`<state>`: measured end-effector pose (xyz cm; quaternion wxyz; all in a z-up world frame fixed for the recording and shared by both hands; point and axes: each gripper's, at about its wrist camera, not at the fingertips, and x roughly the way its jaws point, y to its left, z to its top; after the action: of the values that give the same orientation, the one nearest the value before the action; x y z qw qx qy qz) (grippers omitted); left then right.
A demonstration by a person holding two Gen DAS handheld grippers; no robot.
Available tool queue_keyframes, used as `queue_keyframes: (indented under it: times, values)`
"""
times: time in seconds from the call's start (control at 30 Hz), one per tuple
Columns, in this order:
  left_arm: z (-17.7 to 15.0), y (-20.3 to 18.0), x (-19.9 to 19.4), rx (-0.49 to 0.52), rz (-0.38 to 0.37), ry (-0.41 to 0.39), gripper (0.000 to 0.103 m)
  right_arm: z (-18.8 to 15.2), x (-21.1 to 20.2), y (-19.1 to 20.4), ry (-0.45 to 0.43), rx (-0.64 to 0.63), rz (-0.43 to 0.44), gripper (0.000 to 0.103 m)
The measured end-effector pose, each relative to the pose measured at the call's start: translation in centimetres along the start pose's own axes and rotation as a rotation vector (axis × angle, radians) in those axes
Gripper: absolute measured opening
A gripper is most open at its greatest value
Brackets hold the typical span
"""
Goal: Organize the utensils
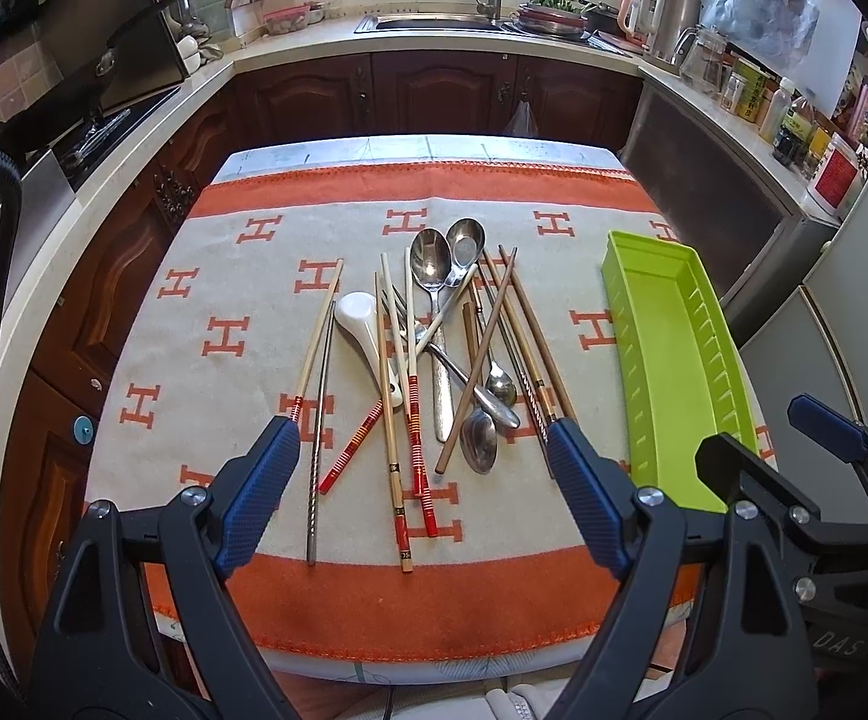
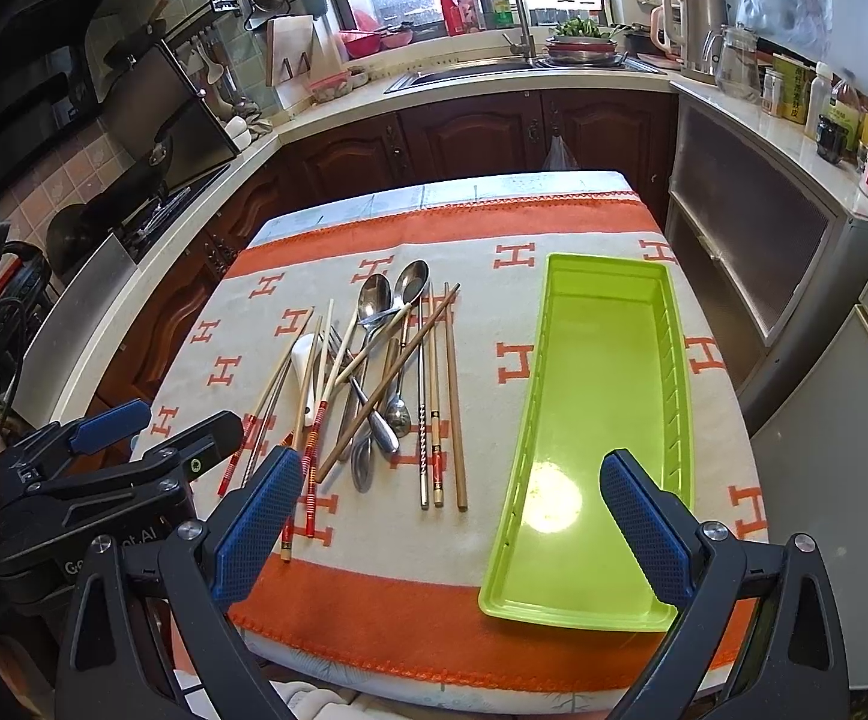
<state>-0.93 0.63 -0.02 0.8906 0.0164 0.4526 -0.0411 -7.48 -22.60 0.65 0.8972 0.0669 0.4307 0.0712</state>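
green tray (image 2: 599,396) sits empty on the right side of the orange-and-cream cloth (image 2: 482,372). utensil pile (image 1: 434,354) lies loose on the cloth left of the tray: chopsticks, metal spoons, one white ceramic spoon (image 1: 365,330). left gripper (image 1: 422,432) wide open above the pile's near end, holding nothing. right gripper (image 2: 452,465) wide open, empty, over the tray's near end. only the right wrist view shows the tray's whole floor; left view cuts its near end.
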Motion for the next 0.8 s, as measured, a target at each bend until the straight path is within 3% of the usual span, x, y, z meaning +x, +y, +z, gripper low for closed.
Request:
queue_keyframes:
  times: [0.8]
  values:
    - [-0.4,2.0,-0.8,-0.019,-0.021,-0.002,0.083,-0.4,-0.5,1.7,0.006,-0.015,0.020,0.097]
